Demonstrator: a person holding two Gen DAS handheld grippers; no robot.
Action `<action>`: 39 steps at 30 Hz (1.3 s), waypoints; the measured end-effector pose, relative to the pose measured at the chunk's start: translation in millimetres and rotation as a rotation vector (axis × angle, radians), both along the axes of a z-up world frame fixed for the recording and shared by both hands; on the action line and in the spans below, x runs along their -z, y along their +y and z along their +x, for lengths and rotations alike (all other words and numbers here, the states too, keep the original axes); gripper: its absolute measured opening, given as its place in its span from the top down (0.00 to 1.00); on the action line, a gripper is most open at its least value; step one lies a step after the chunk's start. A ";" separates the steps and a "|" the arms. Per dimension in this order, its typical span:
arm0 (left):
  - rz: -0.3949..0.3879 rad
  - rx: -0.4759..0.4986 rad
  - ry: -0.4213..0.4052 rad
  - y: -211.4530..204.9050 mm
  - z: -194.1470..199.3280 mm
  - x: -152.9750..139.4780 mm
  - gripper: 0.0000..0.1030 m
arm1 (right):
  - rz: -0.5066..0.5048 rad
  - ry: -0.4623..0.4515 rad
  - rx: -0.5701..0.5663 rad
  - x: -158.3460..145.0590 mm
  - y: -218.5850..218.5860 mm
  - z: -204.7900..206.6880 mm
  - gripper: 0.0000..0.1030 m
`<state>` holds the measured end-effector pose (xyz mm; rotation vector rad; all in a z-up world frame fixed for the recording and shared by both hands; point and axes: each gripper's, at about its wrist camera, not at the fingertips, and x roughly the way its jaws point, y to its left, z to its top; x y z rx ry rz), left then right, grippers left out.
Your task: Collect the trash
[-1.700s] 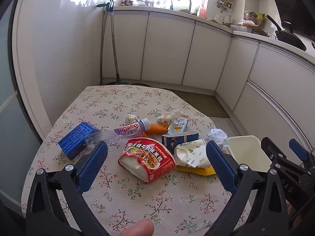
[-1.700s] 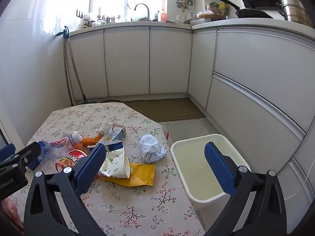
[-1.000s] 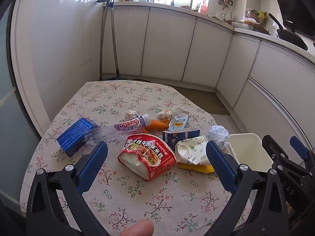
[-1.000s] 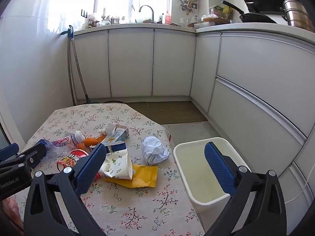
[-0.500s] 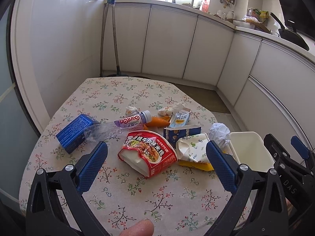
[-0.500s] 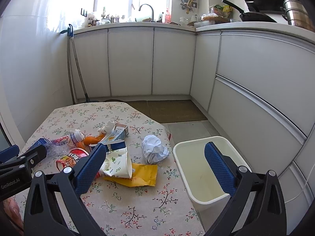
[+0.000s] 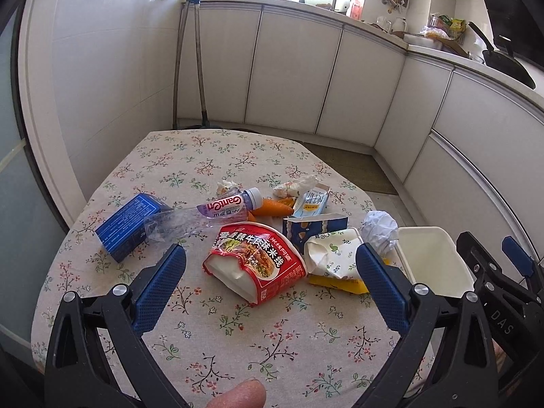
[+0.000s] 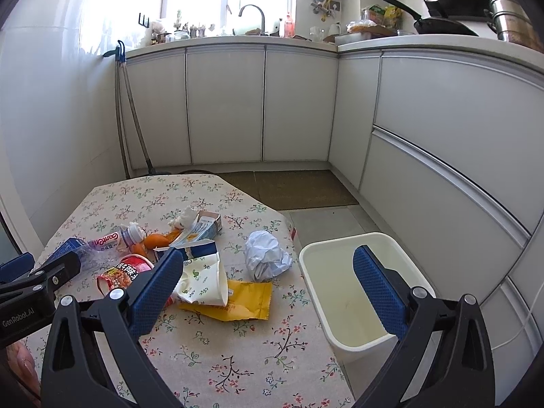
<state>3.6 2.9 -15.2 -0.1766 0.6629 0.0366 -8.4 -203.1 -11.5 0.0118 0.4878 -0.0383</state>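
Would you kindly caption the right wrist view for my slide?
Open right gripper hovers over littered floral table beside empty white bin.

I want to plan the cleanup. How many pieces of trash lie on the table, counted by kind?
Plastic bottle: 1
Boxes and cartons (blue box, milk carton, torn blue carton): 3
Noodle bowl: 1
Paper cup: 1
Yellow wrapper: 1
Crumpled paper or tissue: 3
Orange peel: 1
Total: 11

Both the left tongs (image 7: 270, 284) and right tongs (image 8: 268, 285) hang wide apart, holding nothing.
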 end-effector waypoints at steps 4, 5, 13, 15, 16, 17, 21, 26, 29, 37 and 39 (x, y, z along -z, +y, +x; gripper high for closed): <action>-0.001 -0.001 0.003 -0.7 -0.3 1.5 0.07 | 0.001 0.001 0.000 0.6 0.3 -0.1 0.05; -0.002 -0.001 0.005 -0.7 0.0 1.7 0.07 | 0.001 0.003 0.000 1.0 0.5 0.0 0.05; -0.004 -0.001 0.010 0.0 0.3 2.2 0.07 | 0.005 0.005 0.003 0.8 -0.6 0.9 0.05; -0.003 0.000 0.010 0.5 0.5 2.3 0.07 | 0.004 0.006 0.003 0.5 -0.6 0.8 0.05; -0.004 -0.001 0.011 0.6 0.2 2.5 0.07 | 0.004 0.006 0.002 0.7 -0.7 0.9 0.05; -0.004 -0.002 0.012 0.3 -0.2 2.8 0.07 | 0.004 0.006 0.002 1.2 -1.1 0.8 0.05; -0.007 -0.004 0.015 0.9 -0.3 3.5 0.07 | 0.004 0.007 0.002 1.7 -1.3 0.5 0.05; -0.010 -0.006 0.023 2.3 2.0 3.5 0.07 | 0.003 0.007 0.002 1.8 -1.3 0.5 0.05; -0.011 -0.006 0.025 2.7 2.8 3.2 0.07 | 0.003 0.009 0.002 1.9 -1.4 0.6 0.05; -0.010 -0.006 0.033 2.8 3.0 5.1 0.07 | 0.001 0.021 0.003 5.3 -2.1 1.1 0.05; -0.008 -0.006 0.038 2.9 3.6 5.7 0.07 | 0.001 0.026 0.003 5.9 -1.8 1.3 0.05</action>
